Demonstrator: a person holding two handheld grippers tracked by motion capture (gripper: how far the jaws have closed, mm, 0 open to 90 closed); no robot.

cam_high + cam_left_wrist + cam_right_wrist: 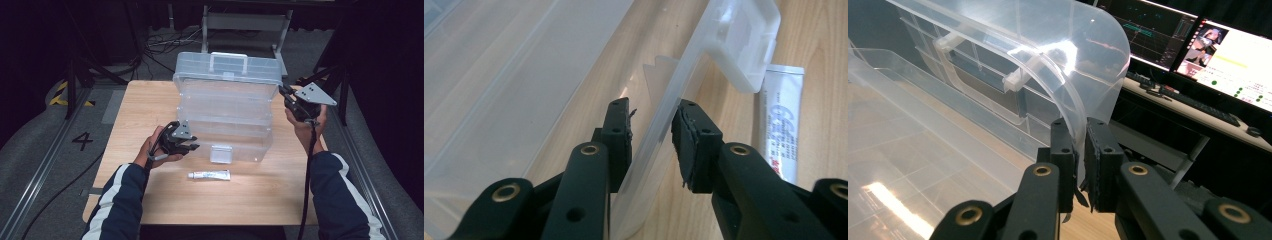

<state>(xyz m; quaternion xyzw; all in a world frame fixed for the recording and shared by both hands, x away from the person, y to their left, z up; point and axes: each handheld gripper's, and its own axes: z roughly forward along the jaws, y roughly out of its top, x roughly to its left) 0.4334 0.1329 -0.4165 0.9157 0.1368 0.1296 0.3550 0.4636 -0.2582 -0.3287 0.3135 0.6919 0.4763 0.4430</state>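
You have one clear plastic organiser box (227, 107) open on one wooden table (150, 100), stepped out in three tiers. One lid (227, 67) stands at the far end, with one carrying handle (228, 62) on it, and one latch (221, 153) hangs on the near wall. One tube (209, 175) lies on the table, just to the right of your left gripper (192, 146). You have two grippers in all, the right gripper (283, 91) at the box's right corner. Past its jaws, on the right, sit two monitors (1198, 40) and one keyboard (1188, 97)
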